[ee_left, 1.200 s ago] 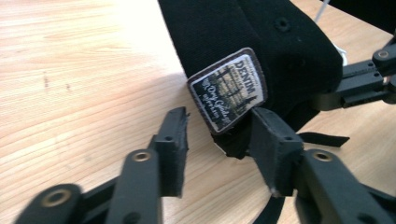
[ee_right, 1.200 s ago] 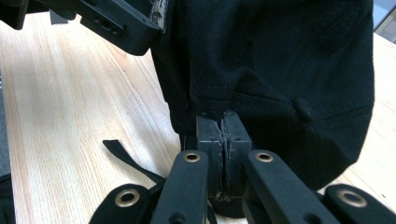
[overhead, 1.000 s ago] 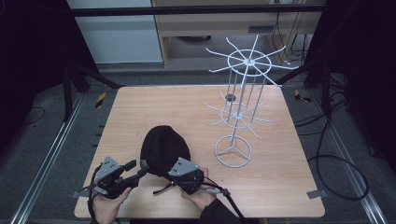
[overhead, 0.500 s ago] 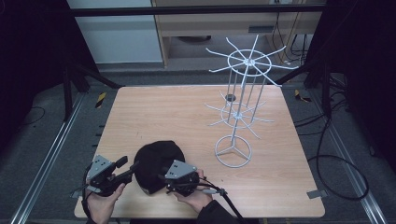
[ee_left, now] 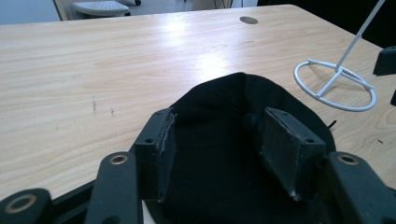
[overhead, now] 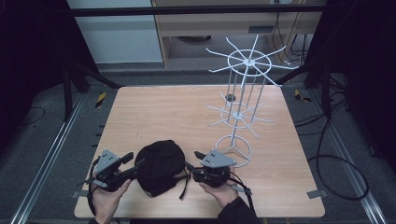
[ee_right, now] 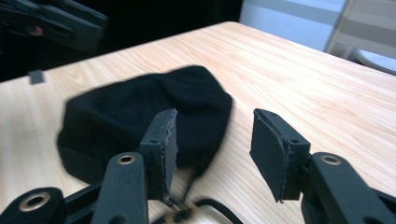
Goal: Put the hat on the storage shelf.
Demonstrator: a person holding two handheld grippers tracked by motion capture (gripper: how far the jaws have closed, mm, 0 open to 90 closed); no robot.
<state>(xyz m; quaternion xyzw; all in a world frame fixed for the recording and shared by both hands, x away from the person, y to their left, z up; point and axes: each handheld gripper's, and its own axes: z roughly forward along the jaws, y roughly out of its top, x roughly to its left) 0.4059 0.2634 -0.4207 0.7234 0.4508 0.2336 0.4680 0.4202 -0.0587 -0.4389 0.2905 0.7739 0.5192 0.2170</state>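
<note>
A black cap (overhead: 160, 167) lies on the wooden desk (overhead: 154, 112) near its front edge, between two hand-held claws. The left claw (overhead: 132, 163), gripped in the person's left hand (overhead: 106, 196), has its jaws spread wide, and the left gripper view shows the cap's black fabric filling the gap between its pads (ee_left: 164, 149); whether the pads touch the cloth cannot be told. The right claw (overhead: 192, 164), held in the right hand (overhead: 219, 191), is also spread apart, with the cap just ahead of and to the left of its jaws in the right gripper view, where a dark strap trails below them. Beyond the right claw stands a white wire display rack (overhead: 243, 88), two tiers of spokes on a ring base. The left gripper view catches that ring base (ee_left: 335, 86) to the right of the claw and a small dark disc (ee_left: 248, 20) far ahead on the desk. No readable writing appears on the cap.
</note>
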